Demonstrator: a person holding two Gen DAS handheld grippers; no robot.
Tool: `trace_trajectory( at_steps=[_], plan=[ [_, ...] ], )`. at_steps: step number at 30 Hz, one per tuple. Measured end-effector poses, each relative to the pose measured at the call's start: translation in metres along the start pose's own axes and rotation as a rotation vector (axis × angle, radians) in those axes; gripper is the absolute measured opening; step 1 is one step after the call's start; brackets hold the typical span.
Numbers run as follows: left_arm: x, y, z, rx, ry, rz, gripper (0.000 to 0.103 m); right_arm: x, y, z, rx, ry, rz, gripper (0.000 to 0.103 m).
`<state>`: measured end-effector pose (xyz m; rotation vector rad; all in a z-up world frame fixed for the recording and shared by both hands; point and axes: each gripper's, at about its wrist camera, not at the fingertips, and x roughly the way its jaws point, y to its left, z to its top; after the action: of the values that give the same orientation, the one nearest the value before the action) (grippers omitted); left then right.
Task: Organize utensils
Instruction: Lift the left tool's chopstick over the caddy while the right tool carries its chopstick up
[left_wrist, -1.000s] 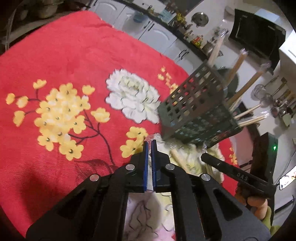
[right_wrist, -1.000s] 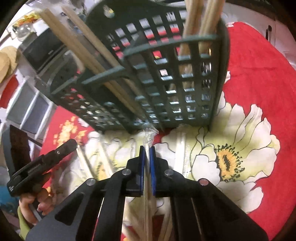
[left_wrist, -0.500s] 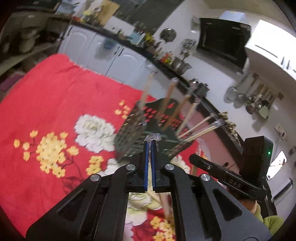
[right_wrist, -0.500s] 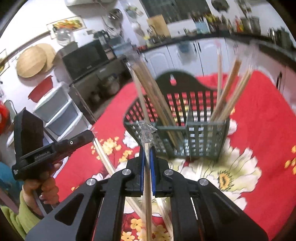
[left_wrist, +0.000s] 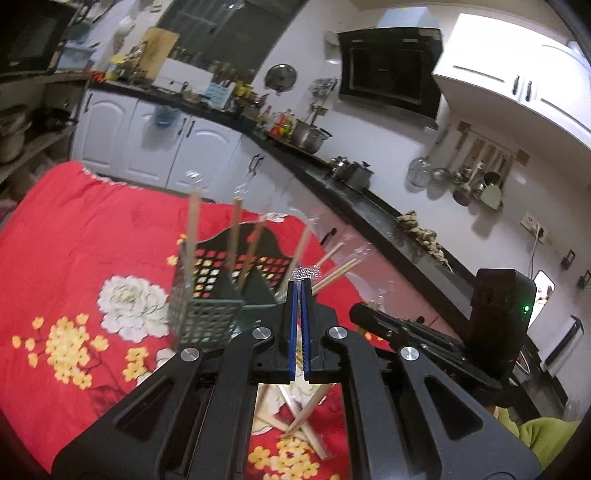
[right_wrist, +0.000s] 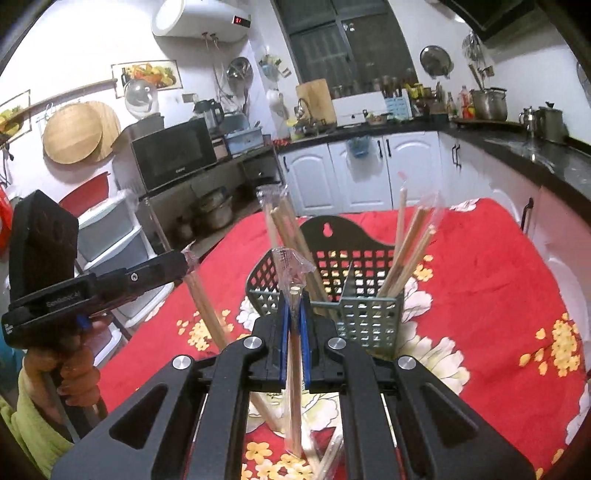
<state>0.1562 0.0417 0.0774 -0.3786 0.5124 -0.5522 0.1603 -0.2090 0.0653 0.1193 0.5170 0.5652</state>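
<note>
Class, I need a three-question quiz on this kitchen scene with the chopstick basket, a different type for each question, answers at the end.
1. True or false: the basket lies tipped on its side.
2. What does the right gripper hold? A) spoon B) wrapped chopsticks C) nothing
3. What colour is the tablecloth?

Key: 1 false, it stands upright; 2 B; 3 red with flowers.

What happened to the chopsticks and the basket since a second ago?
Both grippers rose away from the basket, each lifting a wrapped pair of chopsticks: the left gripper and the right gripper. Both stayed shut on their pairs. The basket stayed on the red cloth, chopsticks still standing in it.
</note>
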Motion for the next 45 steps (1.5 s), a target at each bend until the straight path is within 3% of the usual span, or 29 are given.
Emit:
trace_trajectory(
  at_steps=[30,45],
  plan=[
    [0.012,-0.067,0.061,0.145,-0.109,-0.077,0.000,-0.057,-0.016,0.040,-0.011,-0.215,-0.066,0.006],
    [0.012,-0.075,0.096,0.194,-0.191,-0.018,0.000,-0.062,-0.018,0.078,-0.026,-0.320,-0.083,0.006]
  ],
)
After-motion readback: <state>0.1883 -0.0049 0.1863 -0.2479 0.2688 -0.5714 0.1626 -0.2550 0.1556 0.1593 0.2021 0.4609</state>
